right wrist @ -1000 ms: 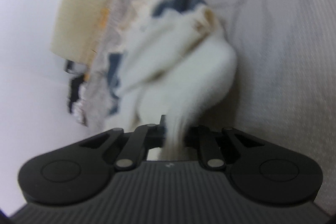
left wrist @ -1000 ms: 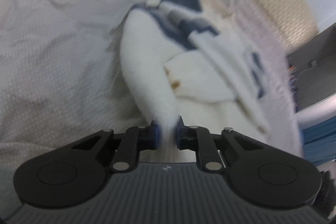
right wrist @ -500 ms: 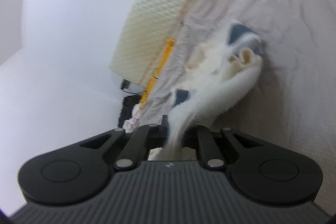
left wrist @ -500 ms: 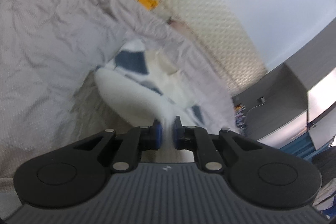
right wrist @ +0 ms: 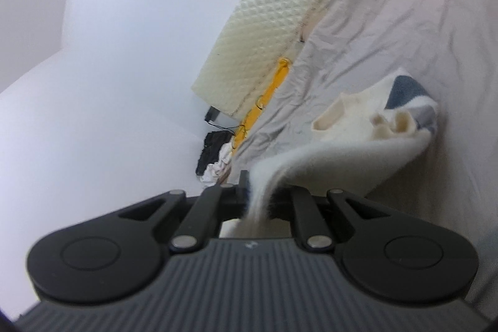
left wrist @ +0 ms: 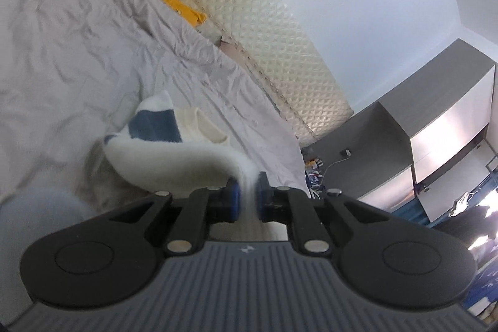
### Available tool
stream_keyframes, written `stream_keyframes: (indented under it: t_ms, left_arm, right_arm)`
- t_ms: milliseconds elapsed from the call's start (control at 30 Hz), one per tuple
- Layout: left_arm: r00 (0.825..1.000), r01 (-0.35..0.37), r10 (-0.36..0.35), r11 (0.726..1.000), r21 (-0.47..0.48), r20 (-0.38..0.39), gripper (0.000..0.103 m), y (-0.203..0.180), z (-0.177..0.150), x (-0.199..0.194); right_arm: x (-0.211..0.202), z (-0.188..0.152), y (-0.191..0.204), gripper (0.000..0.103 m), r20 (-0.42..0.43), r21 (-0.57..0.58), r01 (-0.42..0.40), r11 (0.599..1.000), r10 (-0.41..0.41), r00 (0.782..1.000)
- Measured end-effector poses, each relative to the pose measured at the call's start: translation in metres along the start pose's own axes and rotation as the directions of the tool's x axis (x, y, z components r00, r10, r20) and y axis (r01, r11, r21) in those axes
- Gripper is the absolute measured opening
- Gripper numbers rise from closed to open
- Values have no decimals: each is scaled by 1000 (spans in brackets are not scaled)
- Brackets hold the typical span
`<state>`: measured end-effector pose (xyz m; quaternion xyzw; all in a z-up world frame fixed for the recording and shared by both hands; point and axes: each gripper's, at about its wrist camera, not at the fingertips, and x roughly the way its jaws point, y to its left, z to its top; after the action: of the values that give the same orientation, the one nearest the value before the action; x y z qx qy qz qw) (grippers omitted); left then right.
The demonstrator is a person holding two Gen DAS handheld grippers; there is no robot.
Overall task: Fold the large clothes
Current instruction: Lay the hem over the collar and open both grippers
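Both grippers, left (left wrist: 247, 196) & right (right wrist: 258, 198), pinch white sweater (left wrist: 174, 157) over wrinkled, prob. grey bedsheet (left wrist: 77, 36).

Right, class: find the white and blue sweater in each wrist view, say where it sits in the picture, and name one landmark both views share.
Left wrist: the sweater lies left of centre on the bedsheet, trailing down into the left tool.
Right wrist: the sweater lies right of centre, trailing down into the right tool.
Shared landmark: the quilted cream mattress against the wall.
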<state>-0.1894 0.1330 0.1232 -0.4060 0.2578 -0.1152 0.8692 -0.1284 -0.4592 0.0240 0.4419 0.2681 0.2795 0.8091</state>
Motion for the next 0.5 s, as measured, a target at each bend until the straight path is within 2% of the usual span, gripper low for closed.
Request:
stream_keyframes:
  t_ms: [100,200,300,400,500]
  left_arm:
    - [1000,-11,11,1000,14,-7,13,5,-1,7]
    - [1000,6,-6,1000,5,0,13,6,13,31]
    - [999,3,-3,1000,4,38,13,0,41,75]
    - [997,-15,17,1000,-25,82,13,-6,71,131]
    - [990,-65,68,998,-25,123,13,-8,97,189]
  right_arm:
    - [12,1,-7,10,-20,7,47,999,-47,999]
    - [31,15,-18,11,-1,63,52,997,-52,999]
    - [60,41,-29,11,41,127,37,991,-43,998]
    - [101,72,-40,11,90,152,64,986,-78,993]
    - [143,100,-60,11,123,183,105,978,-129,984]
